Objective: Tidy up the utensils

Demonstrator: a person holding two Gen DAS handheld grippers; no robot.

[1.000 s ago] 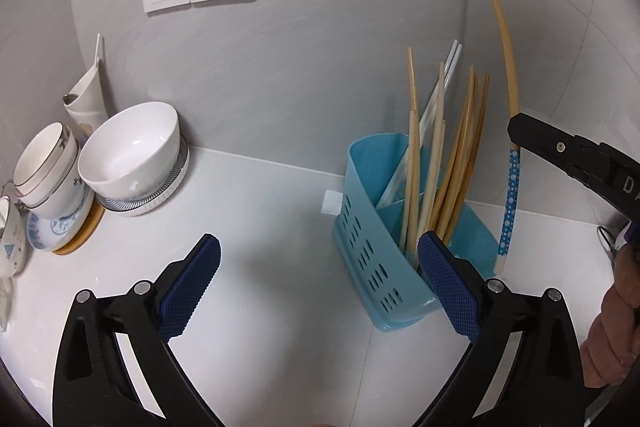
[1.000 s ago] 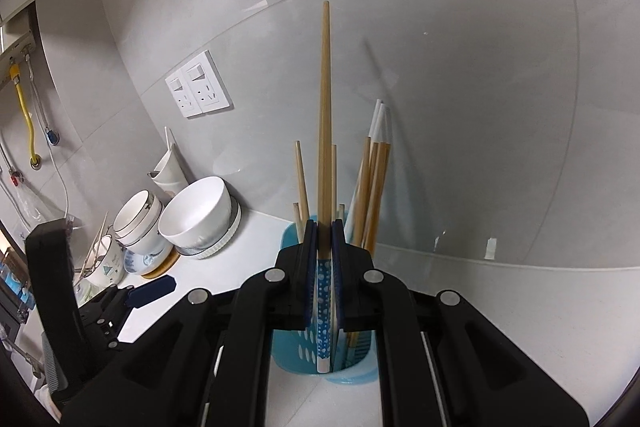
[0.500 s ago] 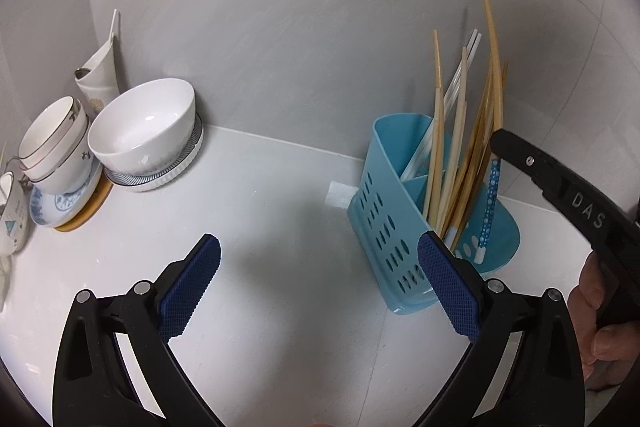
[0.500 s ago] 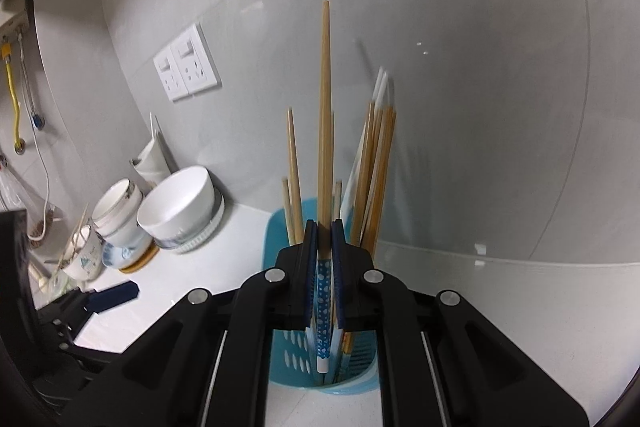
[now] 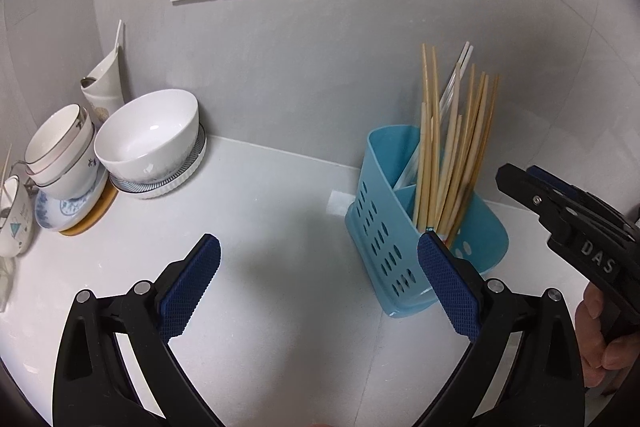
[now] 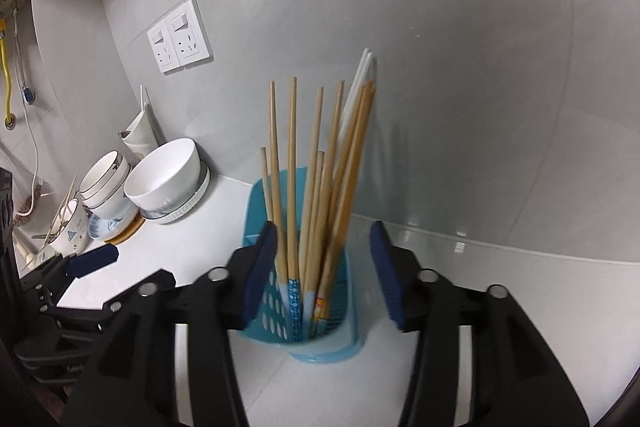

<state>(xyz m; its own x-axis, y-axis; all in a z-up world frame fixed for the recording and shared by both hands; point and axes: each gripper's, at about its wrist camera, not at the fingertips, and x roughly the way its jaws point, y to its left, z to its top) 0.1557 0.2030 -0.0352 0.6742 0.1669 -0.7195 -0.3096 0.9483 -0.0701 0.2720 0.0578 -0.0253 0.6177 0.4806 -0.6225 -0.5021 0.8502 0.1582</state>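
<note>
We find the right gripper (image 6: 322,271) fingers opening with nothing pinched, the bamboo chopsticks (image 6: 316,179) standing between them in the blue perforated plastic holder (image 6: 276,299), left gripper (image 5: 320,287) fingers spread idle.

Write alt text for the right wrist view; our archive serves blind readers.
The right gripper, jaws opening and gripping nothing, frames a blue utensil holder full of upright bamboo chopsticks on a white counter. White bowls are stacked at left, below wall sockets.
</note>
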